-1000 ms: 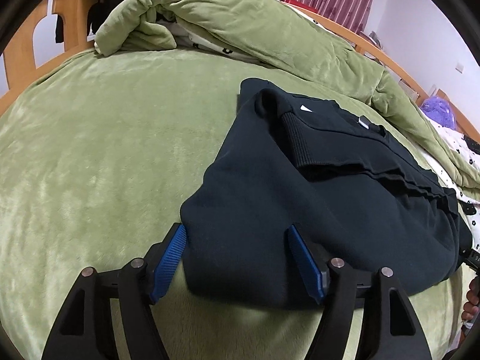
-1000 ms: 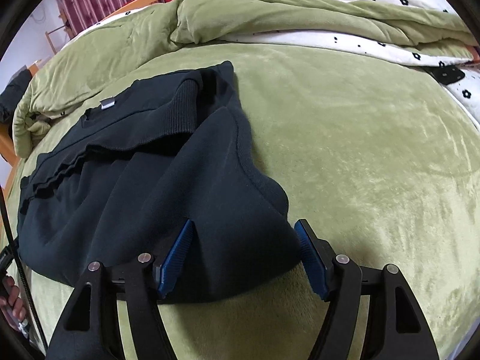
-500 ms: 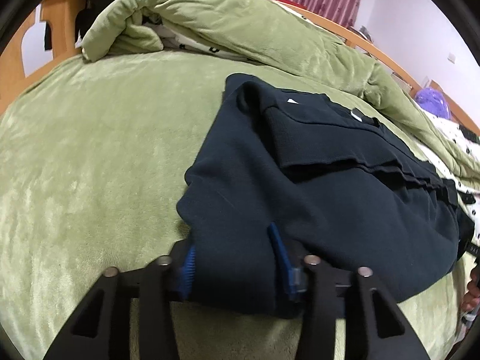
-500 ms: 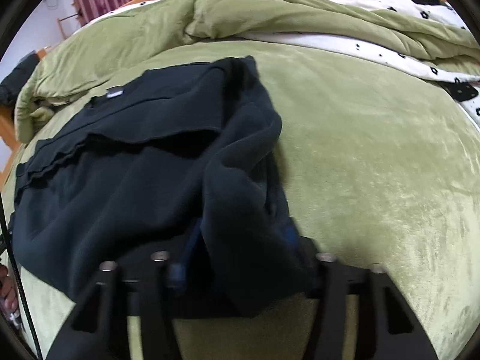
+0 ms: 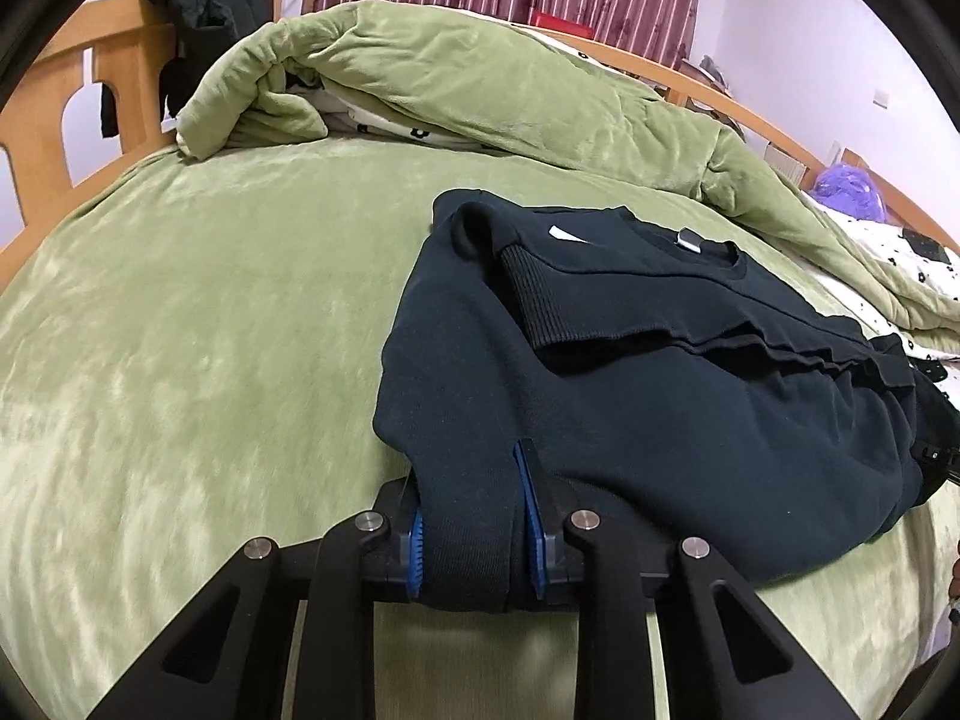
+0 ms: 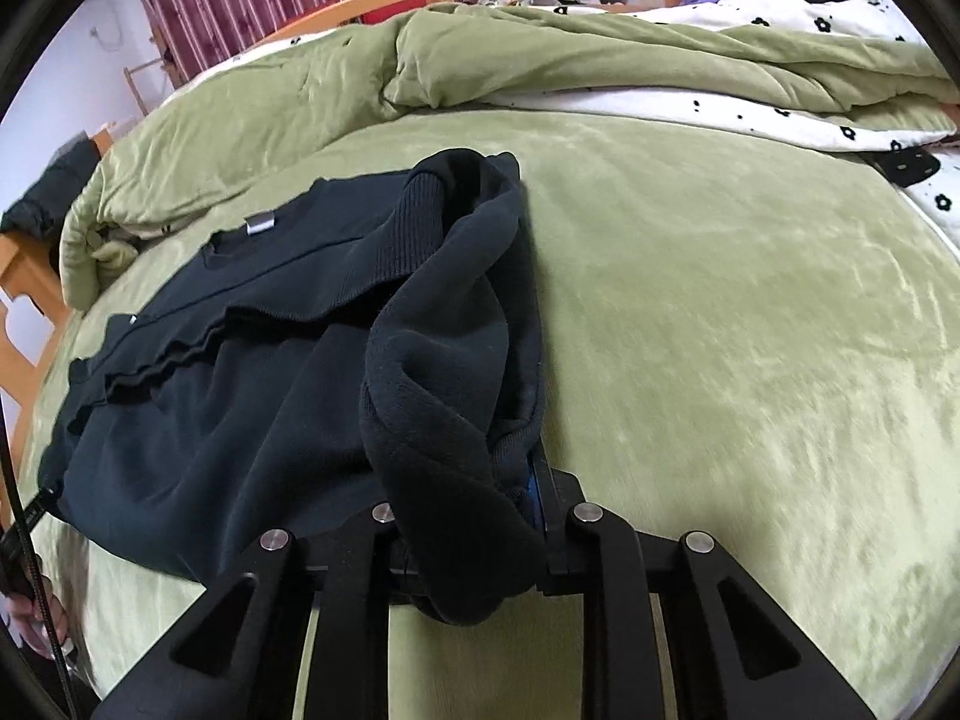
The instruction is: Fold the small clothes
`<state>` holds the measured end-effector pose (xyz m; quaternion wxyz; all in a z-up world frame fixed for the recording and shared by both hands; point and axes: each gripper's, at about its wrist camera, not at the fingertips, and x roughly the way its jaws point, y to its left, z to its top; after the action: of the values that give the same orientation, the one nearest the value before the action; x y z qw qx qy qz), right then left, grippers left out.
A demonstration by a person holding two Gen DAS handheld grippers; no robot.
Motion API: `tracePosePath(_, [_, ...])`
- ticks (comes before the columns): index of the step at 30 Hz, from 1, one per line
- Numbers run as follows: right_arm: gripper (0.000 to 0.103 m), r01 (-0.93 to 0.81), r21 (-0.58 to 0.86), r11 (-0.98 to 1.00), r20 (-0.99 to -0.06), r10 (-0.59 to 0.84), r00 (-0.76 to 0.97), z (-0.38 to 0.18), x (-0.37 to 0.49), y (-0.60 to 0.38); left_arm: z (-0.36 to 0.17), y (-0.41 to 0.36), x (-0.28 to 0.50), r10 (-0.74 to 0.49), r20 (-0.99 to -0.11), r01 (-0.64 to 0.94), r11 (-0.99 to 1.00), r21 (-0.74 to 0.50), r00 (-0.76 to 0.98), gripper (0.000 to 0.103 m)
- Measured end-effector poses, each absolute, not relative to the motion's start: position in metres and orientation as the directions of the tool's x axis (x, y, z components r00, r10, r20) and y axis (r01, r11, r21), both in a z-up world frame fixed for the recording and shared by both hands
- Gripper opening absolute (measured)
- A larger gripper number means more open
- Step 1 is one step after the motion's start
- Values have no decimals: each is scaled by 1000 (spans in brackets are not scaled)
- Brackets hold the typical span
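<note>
Right, the dark navy fleece-lined sweatshirt [image 5: 660,420] lies partly folded on the green plush bed cover [image 5: 180,330], its hem at the near edge of the bed, collar toward the bunched green quilt [image 5: 480,90] at the far side. Left gripper [image 5: 474,516] has its blue pads closing on a bunched strip of the hem; cloth fills the gap. Right gripper [image 6: 480,516] is also closing, narrow, on a thick roll of the same hem (pads mostly hidden by fabric, only a blue sliver shows).

Risks: the right side has grabbed a twisted wad with the fleece lining turned out, so a lift likely drags extra layers and skews the fold. The ribbed cuff [image 5: 540,294] folded over the chest could slide off if the hem swings up fast. Uneven lift between hands would pull the collar end off line. Thick fleece may slip from narrow pads.

Versus a second ago: both sets of jaws stood wide around a flat hem; now they pinch it, the hem is bunched and raised, right corner flipped.
</note>
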<state>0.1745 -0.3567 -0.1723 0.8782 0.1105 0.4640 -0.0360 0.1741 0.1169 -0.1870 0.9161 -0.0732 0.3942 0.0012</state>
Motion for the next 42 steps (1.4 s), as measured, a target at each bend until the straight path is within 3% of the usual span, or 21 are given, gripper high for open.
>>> tracePosePath(20, [23,214,109,971,-819,-34,573,-164,61,-342,-187,119,72,-70,-727,-32,992,-126,683,26])
tracePosePath(29, [40,272,121,955,-798,-69,598,-152,39,-352,-183,123,58,-44,-750,-55,993,-106,660,36])
tracePosePath(42, [41,255,117,960,-760,-79,646,-131,13,-338,-158,125,21,-9,-720,-65,995,-76,694,55])
